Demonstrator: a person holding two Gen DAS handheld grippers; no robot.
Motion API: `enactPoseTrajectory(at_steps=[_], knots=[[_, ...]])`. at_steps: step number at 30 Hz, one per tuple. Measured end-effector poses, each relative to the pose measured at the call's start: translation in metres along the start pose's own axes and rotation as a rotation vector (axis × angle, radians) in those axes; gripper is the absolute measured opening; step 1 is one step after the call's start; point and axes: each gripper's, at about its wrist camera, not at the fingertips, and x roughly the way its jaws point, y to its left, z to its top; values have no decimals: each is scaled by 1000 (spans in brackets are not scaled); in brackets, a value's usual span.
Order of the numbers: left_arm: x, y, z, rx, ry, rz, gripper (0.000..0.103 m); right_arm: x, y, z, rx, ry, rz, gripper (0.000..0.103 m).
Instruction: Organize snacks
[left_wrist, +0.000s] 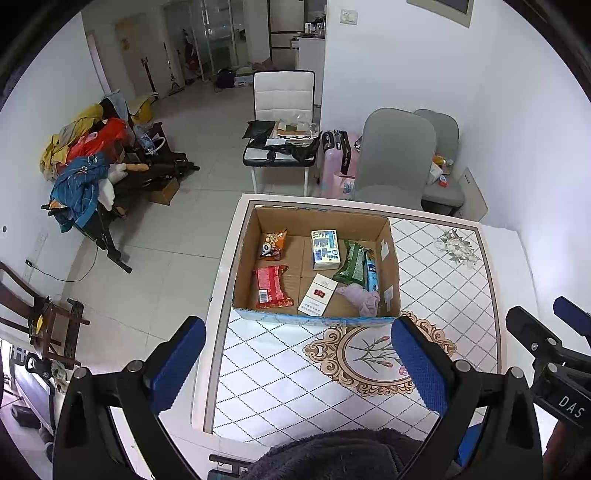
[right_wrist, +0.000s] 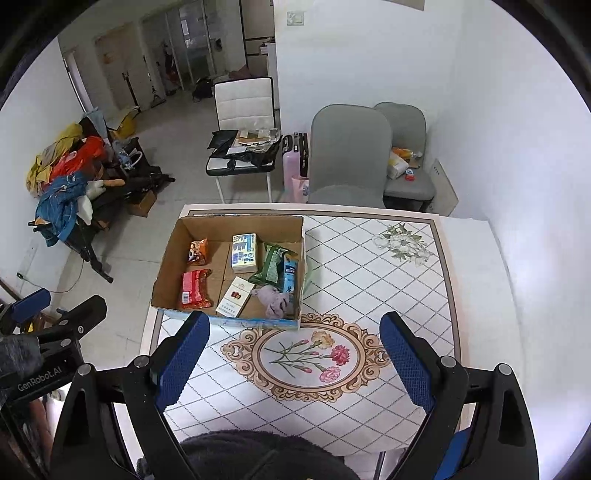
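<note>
Snacks lay inside a shallow cardboard box (left_wrist: 317, 266) that sat on the tiled tabletop (left_wrist: 295, 376), toward its far left corner. Both tongs hung above the near part of the tabletop, short of the box and touching nothing.

The left tongs (left_wrist: 299, 365) were spread wide, their blue pads empty; in the left wrist view the box's near wall stood just beyond the fingertips, roughly centred between them. The right tongs (right_wrist: 295, 365) were likewise spread and empty; in the right wrist view the box (right_wrist: 229, 266) lay ahead and to the left, its near right corner just past the left fingertip, with the flower medallion (right_wrist: 306, 358) printed on the tabletop showing between the fingers.

Within the box, a red packet (left_wrist: 271, 287) rested flat near the left wall at the front, and a small orange packet (left_wrist: 272, 244) lay behind it. A white-and-blue carton (left_wrist: 325, 249) sat mid-box toward the back. In front of it lay a white pack with a red emblem (left_wrist: 317, 294), near the front wall. A green packet (left_wrist: 352, 261) and a blue packet (left_wrist: 372, 273) lay side by side along the right wall, and a crumpled lilac cloth (left_wrist: 362, 299) sat at the front right corner, touching both.

Two grey chairs (left_wrist: 395, 155) stood behind the tabletop.
</note>
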Motion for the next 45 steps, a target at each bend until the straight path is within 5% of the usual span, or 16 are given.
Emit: enactPoseTrajectory(at_steps=[45], knots=[[-17,-9,6,10,-11,-11,103,-15,-10,-3,43,-40,-50,95]])
